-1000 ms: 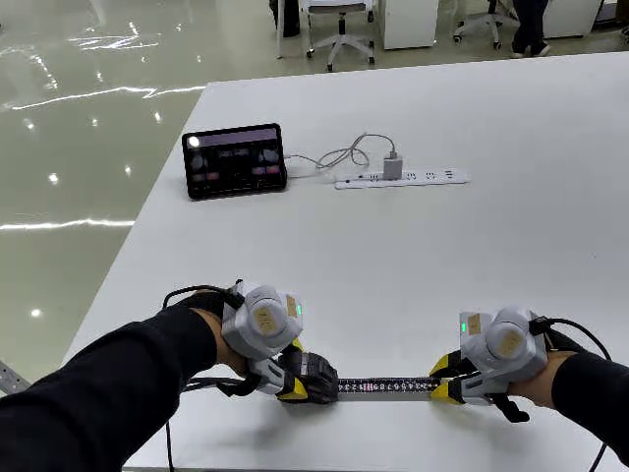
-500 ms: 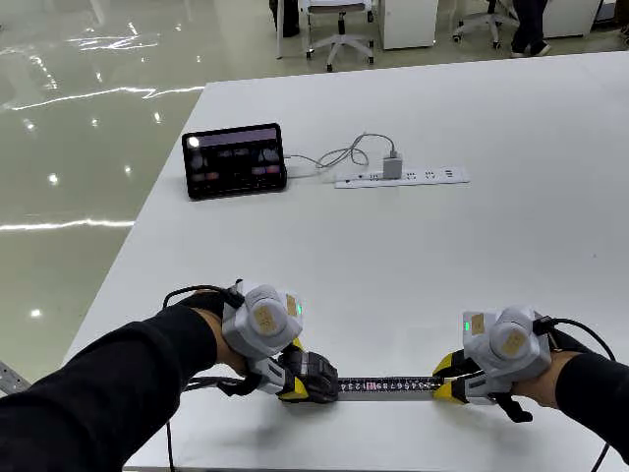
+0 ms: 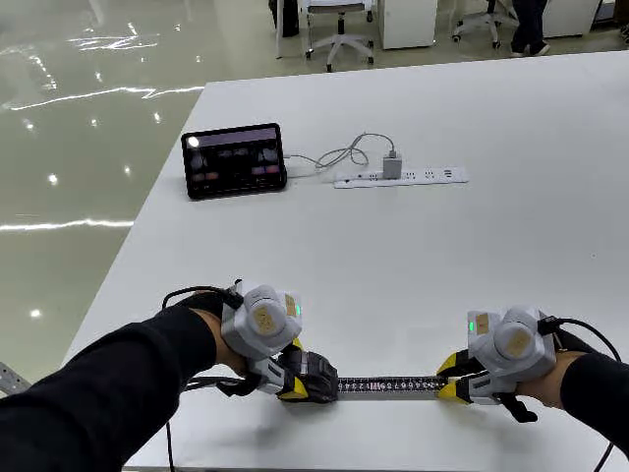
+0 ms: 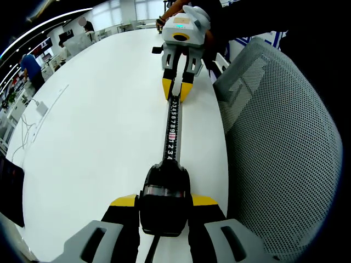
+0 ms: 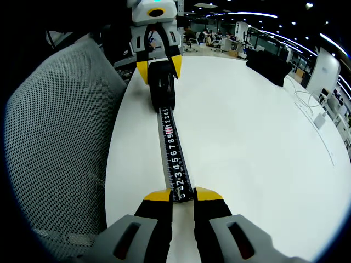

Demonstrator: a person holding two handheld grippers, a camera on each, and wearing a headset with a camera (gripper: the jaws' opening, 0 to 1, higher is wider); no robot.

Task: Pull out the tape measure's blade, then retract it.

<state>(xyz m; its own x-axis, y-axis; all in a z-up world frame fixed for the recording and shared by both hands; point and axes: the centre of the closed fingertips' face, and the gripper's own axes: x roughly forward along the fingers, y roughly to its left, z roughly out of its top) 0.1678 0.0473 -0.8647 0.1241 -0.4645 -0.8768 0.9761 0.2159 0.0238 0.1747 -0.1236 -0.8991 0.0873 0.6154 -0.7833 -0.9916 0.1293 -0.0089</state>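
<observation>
A black tape measure case (image 3: 313, 377) (image 4: 164, 196) (image 5: 163, 85) lies near the front edge of the white table (image 3: 423, 246). My left gripper (image 3: 300, 381) (image 4: 163, 200) is shut on the case. Its black blade with white numerals (image 3: 388, 385) (image 4: 171, 129) (image 5: 174, 158) runs flat along the table to the right. My right gripper (image 3: 449, 380) (image 5: 179, 194) is shut on the blade's end, its yellow fingertips (image 5: 159, 195) pinching it. In the left gripper view the right gripper (image 4: 178, 90) shows at the far end of the blade; in the right gripper view the left gripper (image 5: 158, 61) shows behind the case.
A dark tablet (image 3: 235, 159) lies at the back left, beside a white power strip (image 3: 401, 178) with a charger and cable. A grey mesh chair back (image 4: 279, 148) (image 5: 55, 137) sits just off the table's front edge. Office chairs (image 3: 339, 29) stand on the glossy floor beyond.
My right gripper has moved slightly right, drawing a little more blade out of the case. The left gripper and the case have stayed put.
</observation>
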